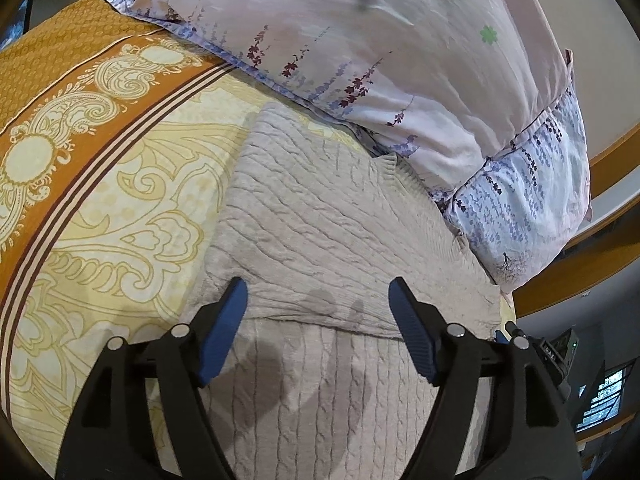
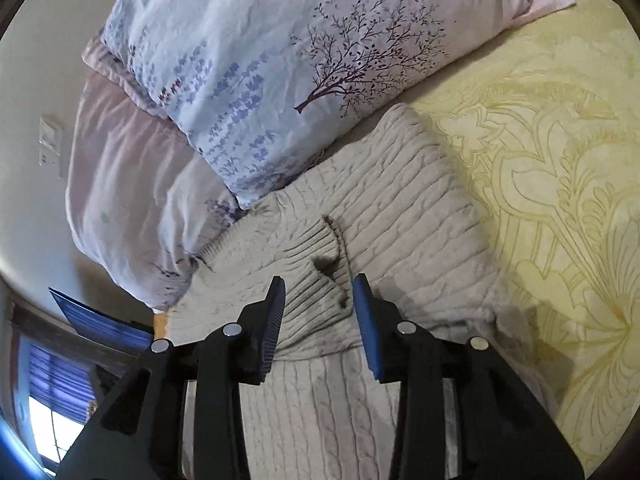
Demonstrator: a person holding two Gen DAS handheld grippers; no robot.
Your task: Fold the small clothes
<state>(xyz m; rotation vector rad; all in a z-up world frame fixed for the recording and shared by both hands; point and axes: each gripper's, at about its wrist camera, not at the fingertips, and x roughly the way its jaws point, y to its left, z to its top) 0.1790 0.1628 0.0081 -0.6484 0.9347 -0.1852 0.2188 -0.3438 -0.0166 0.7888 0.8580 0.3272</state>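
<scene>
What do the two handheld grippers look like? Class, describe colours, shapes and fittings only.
The left gripper and right gripper look alike: black angular plastic frames with cut-out slots, round silver bolt heads at the joints, and two flat blue fingers with finely ribbed pads. No cables or sleeves show.

— The sweater [image 1: 320,208] is a chunky cable knit, pale beige, matt and ridged, with a ribbed band [image 2: 308,248] where it is folded over

— And under it?

— A smooth woven bedsheet [image 1: 120,216], printed cream and ochre, barely any sheen. The pillow [image 2: 256,92] is thin crinkled cotton with a floral print

— The grippers?

— Matt black plastic arms, blue ribbed pads [image 1: 230,332], shiny metal pins [image 2: 231,330] at the joints
</scene>
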